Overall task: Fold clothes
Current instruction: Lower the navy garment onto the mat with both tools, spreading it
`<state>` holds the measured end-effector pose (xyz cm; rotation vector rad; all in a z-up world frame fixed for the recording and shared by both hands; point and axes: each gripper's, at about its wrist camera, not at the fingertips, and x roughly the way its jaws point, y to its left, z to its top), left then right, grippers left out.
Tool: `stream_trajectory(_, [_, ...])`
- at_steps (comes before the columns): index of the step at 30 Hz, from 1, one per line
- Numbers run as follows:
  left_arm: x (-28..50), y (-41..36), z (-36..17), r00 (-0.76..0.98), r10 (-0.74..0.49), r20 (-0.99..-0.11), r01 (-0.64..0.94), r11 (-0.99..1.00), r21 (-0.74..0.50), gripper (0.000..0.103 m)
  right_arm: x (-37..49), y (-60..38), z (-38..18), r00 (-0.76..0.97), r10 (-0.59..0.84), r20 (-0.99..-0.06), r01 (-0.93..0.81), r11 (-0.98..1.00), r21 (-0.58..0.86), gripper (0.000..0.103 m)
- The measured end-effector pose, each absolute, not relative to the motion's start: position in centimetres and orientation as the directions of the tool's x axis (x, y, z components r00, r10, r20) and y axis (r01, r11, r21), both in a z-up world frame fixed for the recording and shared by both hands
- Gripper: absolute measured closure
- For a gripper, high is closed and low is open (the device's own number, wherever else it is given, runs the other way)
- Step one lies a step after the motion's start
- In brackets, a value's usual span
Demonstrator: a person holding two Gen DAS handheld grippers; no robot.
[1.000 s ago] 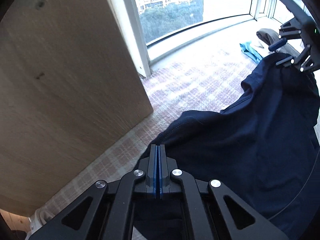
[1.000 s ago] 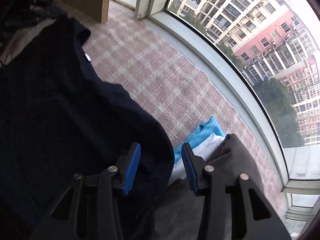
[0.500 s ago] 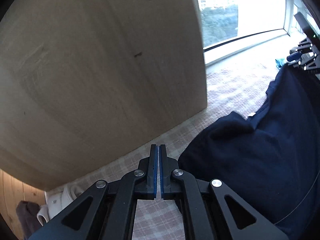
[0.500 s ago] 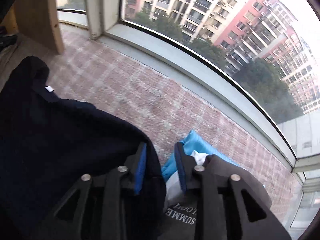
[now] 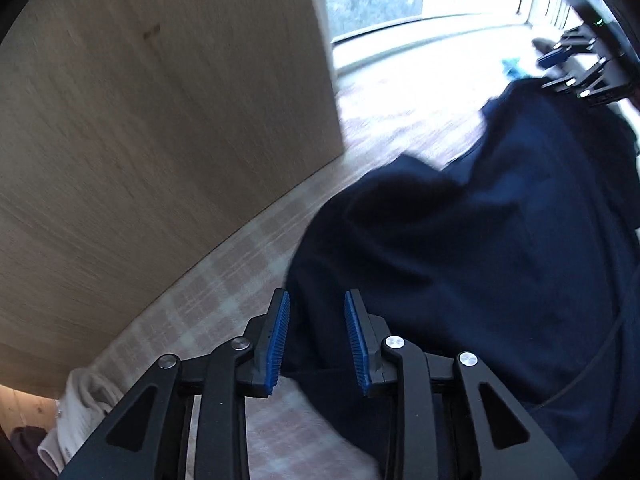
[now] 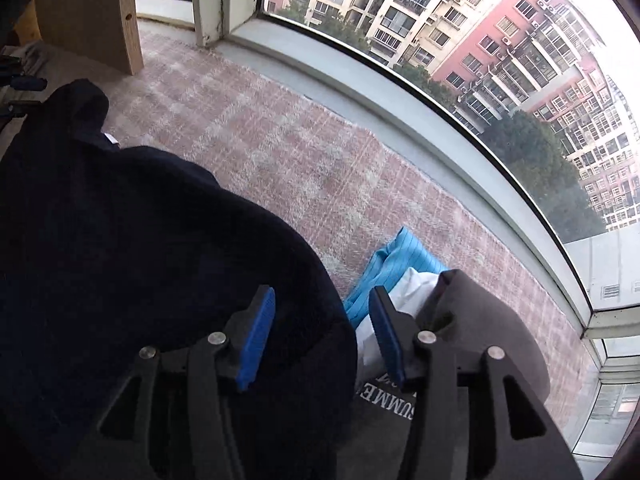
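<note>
Both tools spread wide, nothing gripped. Left tool (image 5: 314,334): pads apart, edge of the navy T-shirt (image 5: 480,240) sits between and just ahead of them, not pinched. Right tool (image 6: 322,332): pads apart, the shirt's far rounded edge lies under and left of its left finger, cloth loose.

Shirt lies spread between the two tools on the pink plaid cover (image 6: 280,152), bunched and rumpled, collar tag (image 6: 112,139) toward the wooden panel (image 5: 160,140).

Handling, my read: light, limp knit, no stiffness, drapes and folds under its own weight, low slip against ribbed pads. Pinch at hem or shoulder seam, single layer edge, both ends together to keep it taut.

Pile right of right tool: blue striped cloth (image 6: 400,264), grey printed garment (image 6: 480,328); avoid snagging.
</note>
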<state>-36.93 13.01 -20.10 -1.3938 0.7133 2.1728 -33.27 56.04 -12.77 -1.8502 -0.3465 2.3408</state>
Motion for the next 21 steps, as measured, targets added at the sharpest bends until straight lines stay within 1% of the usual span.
stream_trajectory(2, [-36.9, 12.4, -20.4, -0.412, 0.069, -0.908, -0.605, -0.766, 0.217, 0.074, -33.1, 56.2, -13.2, -0.222, 0.247, -0.943, 0.038, -0.964, -0.262, 0.054])
stream_trajectory(3, [-37.1, 12.0, -20.4, -0.397, 0.089, -0.913, -0.603, -0.776, 0.186, 0.073, -33.2, 56.2, -13.5, -0.217, 0.24, -0.946, 0.039, -0.966, -0.254, 0.054])
stream_trajectory(5, [-37.5, 11.5, -20.6, -0.332, 0.153, -0.931, -0.605, -0.792, 0.086, 0.072, -33.3, 56.2, -13.8, -0.211, 0.219, -0.953, 0.044, -0.971, -0.233, 0.054])
stream_trajectory(9, [-37.6, 12.3, -21.9, -0.26, 0.175, -0.95, -0.622, -0.782, 0.026, 0.072, -33.4, 55.7, -13.8, -0.225, 0.154, -0.962, 0.059, -0.984, -0.171, 0.055])
stream_trajectory(10, [-37.5, 12.6, -22.2, -0.263, 0.155, -0.952, -0.622, -0.782, 0.045, 0.072, -33.3, 55.5, -13.7, -0.23, 0.15, -0.962, 0.064, -0.984, -0.169, 0.059])
stream_trajectory(11, [-37.5, 12.7, -22.4, -0.263, 0.144, -0.954, -0.617, -0.785, 0.051, 0.075, -33.2, 55.2, -13.6, -0.236, 0.145, -0.961, 0.077, -0.983, -0.168, 0.064])
stream_trajectory(12, [-37.4, 12.8, -22.6, -0.257, 0.152, -0.955, -0.611, -0.791, 0.039, 0.081, -33.1, 55.0, -13.5, -0.237, 0.14, -0.961, 0.088, -0.982, -0.164, 0.086])
stream_trajectory(13, [-37.3, 12.7, -22.7, -0.247, 0.163, -0.955, -0.604, -0.797, 0.02, 0.101, -33.0, 54.8, -13.4, -0.239, 0.131, -0.962, 0.094, -0.983, -0.157, 0.096])
stream_trajectory(17, [-36.5, 11.8, -21.6, -0.302, 0.17, -0.938, -0.557, -0.83, 0.029, 0.101, -32.3, 54.5, -12.4, -0.262, 0.117, -0.958, 0.079, -0.987, -0.142, 0.096])
stream_trajectory(20, [-35.8, 10.6, -20.2, -0.338, 0.167, -0.926, -0.529, -0.847, 0.041, 0.102, -32.0, 54.5, -10.7, -0.328, 0.157, -0.932, 0.045, -0.982, -0.182, 0.096])
stream_trajectory(21, [-35.6, 10.3, -19.8, -0.358, 0.152, -0.921, -0.523, -0.85, 0.063, 0.101, -32.2, 54.5, -10.1, -0.355, 0.172, -0.919, 0.025, -0.981, -0.193, 0.096])
